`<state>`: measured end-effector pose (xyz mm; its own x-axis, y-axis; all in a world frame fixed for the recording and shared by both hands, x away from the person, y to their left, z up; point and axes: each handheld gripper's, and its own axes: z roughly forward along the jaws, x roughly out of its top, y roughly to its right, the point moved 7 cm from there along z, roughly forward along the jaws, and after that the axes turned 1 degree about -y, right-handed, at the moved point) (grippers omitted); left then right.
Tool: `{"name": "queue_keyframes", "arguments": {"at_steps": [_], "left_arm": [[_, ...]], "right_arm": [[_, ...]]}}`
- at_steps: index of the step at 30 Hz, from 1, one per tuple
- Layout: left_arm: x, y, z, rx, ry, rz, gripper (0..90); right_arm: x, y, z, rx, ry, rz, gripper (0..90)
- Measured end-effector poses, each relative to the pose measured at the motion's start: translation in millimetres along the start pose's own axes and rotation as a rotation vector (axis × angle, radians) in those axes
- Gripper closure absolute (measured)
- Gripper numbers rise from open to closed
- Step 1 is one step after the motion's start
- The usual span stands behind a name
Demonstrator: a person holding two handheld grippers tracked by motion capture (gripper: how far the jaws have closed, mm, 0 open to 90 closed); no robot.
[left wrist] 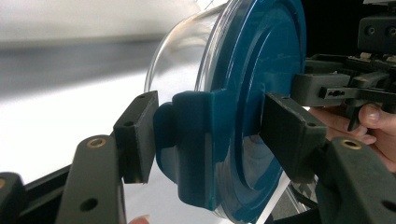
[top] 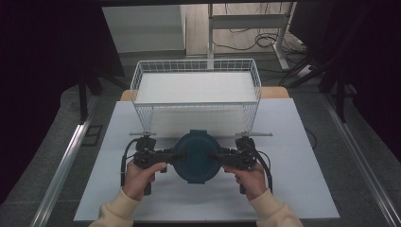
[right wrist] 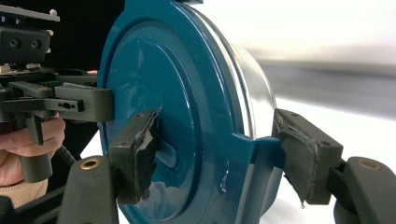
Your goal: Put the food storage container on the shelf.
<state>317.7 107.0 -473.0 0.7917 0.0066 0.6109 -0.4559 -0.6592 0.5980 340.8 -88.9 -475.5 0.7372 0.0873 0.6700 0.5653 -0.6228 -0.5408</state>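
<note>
High view: a round container with a dark blue lid [top: 196, 156] sits at the middle of the white tabletop [top: 293, 189], just in front of a white wire basket [top: 196, 87] that stands at the tabletop's far side. The left gripper [top: 176, 156] meets the container's left edge and the right gripper [top: 215, 157] meets its right edge, so the container lies between the two. The person's left hand [top: 142, 176] and right hand [top: 248, 177] grasp the gripper handles, with cream sleeves entering from the bottom edge. A black cable loops from each gripper.

Left gripper view: the container [left wrist: 233, 102] appears on its side in this view, with a clear body and the blue lid facing right. A blue clasp tab [left wrist: 196, 144] on the lid's rim lies between the two jaws. One jaw presses the tab's outer face; the other rests against the lid's top face. The jaws are closed on the container's rim. The right gripper [left wrist: 308, 88] touches the lid's far edge, with fingers [left wrist: 355, 123] behind it.

Right gripper view: the lid [right wrist: 177, 107] fills the centre. One jaw, with a frayed pad, bears on the lid's top face; the other sits beside the blue clasp [right wrist: 259, 158] on the clear wall side. The jaws are clamped across the rim. The left gripper [right wrist: 93, 105] touches the opposite edge.
</note>
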Motion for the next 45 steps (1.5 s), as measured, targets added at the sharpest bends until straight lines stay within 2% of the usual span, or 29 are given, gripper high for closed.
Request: {"name": "queue_keyframes", "arguments": {"at_steps": [13,45], "left_arm": [[32.3,12.8,-15.8,0.001,0.022,0.025,38.7],[94.3,42.5,-45.0,0.001,0.069,0.079,38.7]], "right_arm": [[32.9,-13.9,-9.4,-0.005,0.024,-0.032,33.1],[100.5,-42.2,-35.4,-0.010,0.060,-0.096,33.1]]}}
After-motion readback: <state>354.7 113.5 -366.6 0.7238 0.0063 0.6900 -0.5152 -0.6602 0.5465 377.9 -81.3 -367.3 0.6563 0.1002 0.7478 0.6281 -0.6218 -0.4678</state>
